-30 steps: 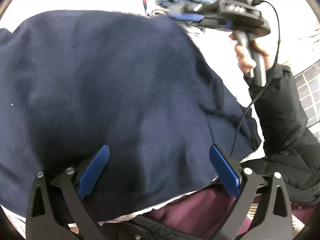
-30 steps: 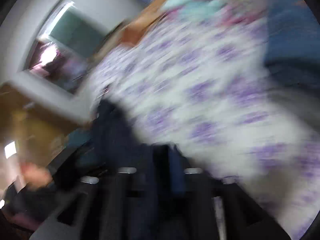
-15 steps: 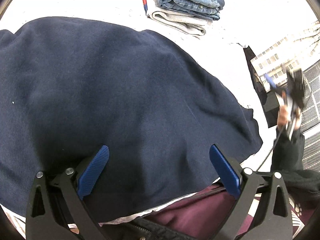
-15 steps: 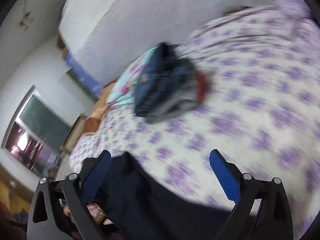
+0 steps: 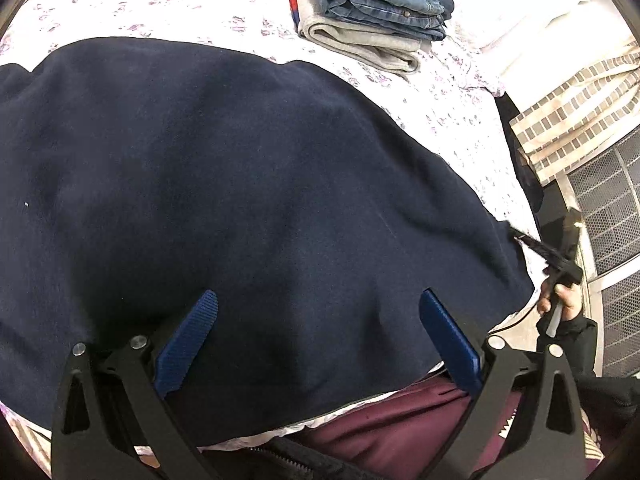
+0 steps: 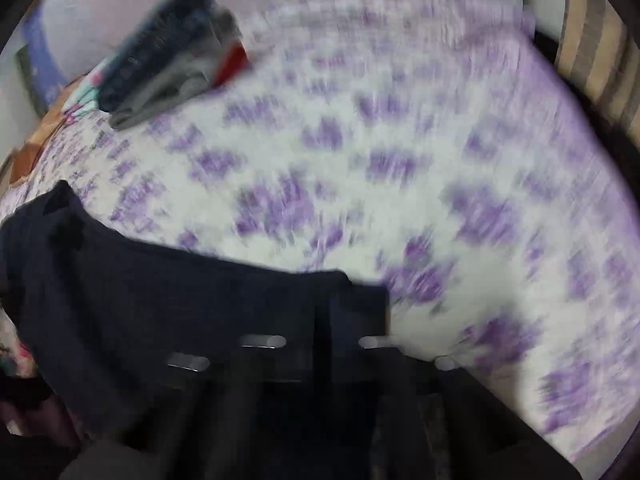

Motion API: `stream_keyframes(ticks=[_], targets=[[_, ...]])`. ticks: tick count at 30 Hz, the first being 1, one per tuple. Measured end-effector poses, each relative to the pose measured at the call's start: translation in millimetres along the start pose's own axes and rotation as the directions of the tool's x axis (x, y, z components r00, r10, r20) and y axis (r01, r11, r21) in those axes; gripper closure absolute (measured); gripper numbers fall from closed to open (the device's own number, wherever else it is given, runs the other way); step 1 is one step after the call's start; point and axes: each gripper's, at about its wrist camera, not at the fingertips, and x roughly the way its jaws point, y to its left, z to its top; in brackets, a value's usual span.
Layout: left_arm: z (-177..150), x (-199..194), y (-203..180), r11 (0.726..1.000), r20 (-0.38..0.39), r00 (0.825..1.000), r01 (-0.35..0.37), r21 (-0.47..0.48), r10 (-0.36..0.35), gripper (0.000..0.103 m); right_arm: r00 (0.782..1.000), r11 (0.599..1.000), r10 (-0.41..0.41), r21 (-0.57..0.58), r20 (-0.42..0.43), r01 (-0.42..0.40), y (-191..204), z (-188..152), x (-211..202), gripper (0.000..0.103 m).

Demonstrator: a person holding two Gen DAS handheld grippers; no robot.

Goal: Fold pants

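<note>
Dark navy pants [image 5: 240,184] lie spread flat across the bed. My left gripper [image 5: 316,336] is open and empty, hovering over the near edge of the pants. My right gripper [image 5: 560,256] shows in the left wrist view at the pants' right edge, held in a hand. In the blurred right wrist view its fingers [image 6: 332,344] stand close together at the corner of the navy fabric [image 6: 160,292]; whether they pinch the cloth is unclear.
A stack of folded jeans and grey pants [image 5: 376,12] sits at the far side of the floral bedsheet [image 5: 460,120]; it also shows in the right wrist view [image 6: 172,72]. A checked cloth [image 5: 576,104] and a mesh panel [image 5: 612,208] lie to the right.
My right gripper swung from above the folded stack down to the pants' right edge; its fingers were wide open half a second ago and now stand close together. The left gripper has stayed put.
</note>
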Motion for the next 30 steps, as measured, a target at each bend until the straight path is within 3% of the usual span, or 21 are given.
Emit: stream_keyframes(ticks=[3, 6, 8, 13, 15, 17, 18, 20, 21, 22, 24, 25, 26, 27, 28, 29, 30], targets=[[-0.8, -1.2, 0.6, 1.0, 0.002, 1.0, 0.004, -0.003, -0.004, 0.005, 0.997, 0.998, 0.034, 0.043, 0.064, -0.037, -11.4, 1.0, -11.4, 0.099], [-1.5, -2.0, 2.2, 1.0, 0.004, 1.0, 0.009, -0.003, -0.009, 0.005, 0.986, 0.995, -0.006, 0.097, 0.166, -0.01, -24.3, -1.3, -42.7, 0.099], [-0.5, -1.3, 2.2, 1.0, 0.003, 1.0, 0.009, -0.003, -0.009, 0.005, 0.983, 0.986, -0.039, 0.165, 0.182, 0.009, -40.9, -4.7, -51.1, 0.099], [0.0, -2.2, 5.0, 1.0, 0.003, 1.0, 0.019, 0.003, -0.019, 0.005, 0.998, 0.98, -0.044, 0.196, 0.048, 0.034, -49.0, -8.2, -10.4, 0.097], [-0.3, -2.8, 5.8, 1.0, 0.005, 1.0, 0.021, 0.002, -0.021, 0.005, 0.997, 0.981, -0.049, 0.193, 0.051, 0.039, -46.8, -8.5, -7.0, 0.094], [-1.9, -4.5, 5.6, 1.0, 0.006, 1.0, 0.018, 0.003, -0.018, 0.005, 0.996, 0.976, -0.055, 0.215, 0.074, 0.038, -49.7, -6.7, -17.3, 0.077], [-2.6, -6.3, 6.1, 1.0, 0.008, 1.0, 0.02, 0.001, -0.02, 0.005, 0.991, 0.967, -0.073, 0.251, 0.116, 0.042, -53.7, -7.8, -32.1, 0.056], [-3.2, -13.1, 7.5, 1.0, 0.018, 1.0, 0.011, -0.004, -0.011, 0.006, 0.977, 0.964, -0.075, 0.264, 0.198, 0.02, -50.5, -11.3, -57.4, 0.054], [-3.5, -17.4, 8.4, 1.0, 0.03, 1.0, -0.001, -0.008, 0.001, 0.006, 0.973, 0.973, -0.01, 0.226, 0.232, -0.044, -39.7, -13.9, -69.6, 0.054], [-3.6, -26.6, 13.1, 0.999, 0.056, 0.998, -0.036, -0.024, 0.037, 0.006, 0.964, 0.975, 0.107, 0.166, 0.245, -0.151, -24.7, -17.2, -77.0, 0.054], [-3.8, -41.8, 28.8, 0.991, 0.098, 0.989, -0.105, -0.082, 0.113, 0.006, 0.931, 0.948, 0.307, 0.02, 0.199, -0.317, 12.1, -27.3, -77.5, 0.05], [-5.8, -49.4, 44.9, 0.982, 0.113, 0.984, -0.123, -0.141, 0.14, 0.01, 0.944, 0.954, 0.299, -0.031, 0.141, -0.297, 28.9, -34.1, -67.8, 0.044], [-7.8, -53.1, 56.9, 0.978, 0.118, 0.985, -0.107, -0.18, 0.13, 0.028, 0.967, 0.968, 0.248, -0.044, 0.062, -0.246, 39.4, -42.1, -48.6, 0.042], [-10.6, -56.9, 67.6, 0.973, 0.125, 0.985, -0.092, -0.214, 0.12, 0.046, 0.974, 0.974, 0.227, -0.025, -0.012, -0.227, 41.5, -49.3, -28.3, 0.04], [-15.1, -62.8, 77.8, 0.967, 0.144, 0.984, -0.069, -0.247, 0.107, 0.053, 0.973, 0.975, 0.223, 0.003, -0.061, -0.223, 40.4, -58.7, -7.5, 0.039], [-19.2, -67.3, 83.7, 0.962, 0.155, 0.983, -0.054, -0.269, 0.098, 0.058, 0.973, 0.974, 0.228, -0.012, 0.026, -0.228, 40.6, -65.0, -11.4, 0.034], [-24.6, -75.4, 86.4, 0.959, 0.18, 0.979, -0.037, -0.281, 0.091, 0.057, 0.97, 0.971, 0.239, -0.02, 0.035, -0.239, 45.5, -66.2, -14.4, 0.028]])
